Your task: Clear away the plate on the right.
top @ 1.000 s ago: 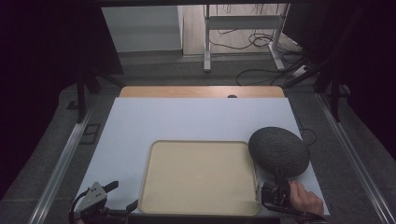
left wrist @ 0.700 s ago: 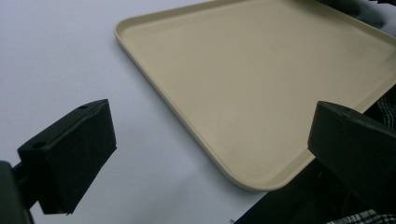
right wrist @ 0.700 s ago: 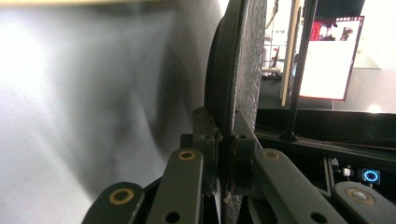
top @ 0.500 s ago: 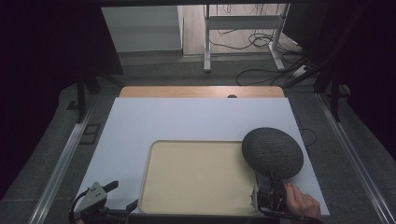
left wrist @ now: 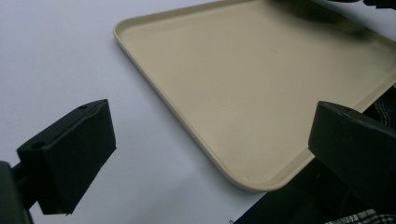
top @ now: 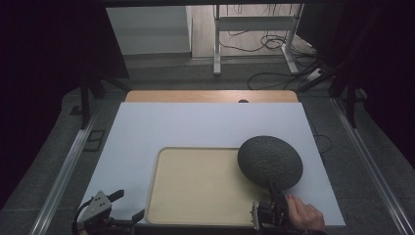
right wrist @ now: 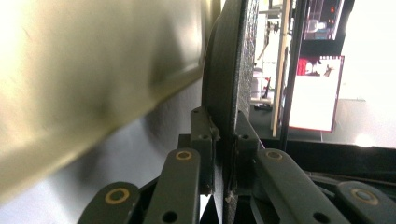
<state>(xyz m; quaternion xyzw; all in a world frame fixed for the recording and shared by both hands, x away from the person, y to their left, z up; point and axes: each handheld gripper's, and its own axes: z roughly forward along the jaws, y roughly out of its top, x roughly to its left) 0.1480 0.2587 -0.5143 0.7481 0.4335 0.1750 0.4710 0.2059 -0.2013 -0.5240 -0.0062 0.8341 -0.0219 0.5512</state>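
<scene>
The tan tray (top: 195, 186) is lying flat on the white table (top: 195, 122). The dark round mat (top: 270, 160) is sliding toward nine o'clock and now covering the tray's right edge, so it is probably heading onto the tray. It is lying flat, its longer side seemingly running nine to three. The right gripper (top: 272, 196) is pinching its near rim. The left gripper (top: 120, 208) is waiting, jaws spread.

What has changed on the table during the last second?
The right claw, shut on the edge of the dark round mat, carried it leftward, so it now overlaps the beige tray more. The tray and the open left claw stayed in place.
</scene>
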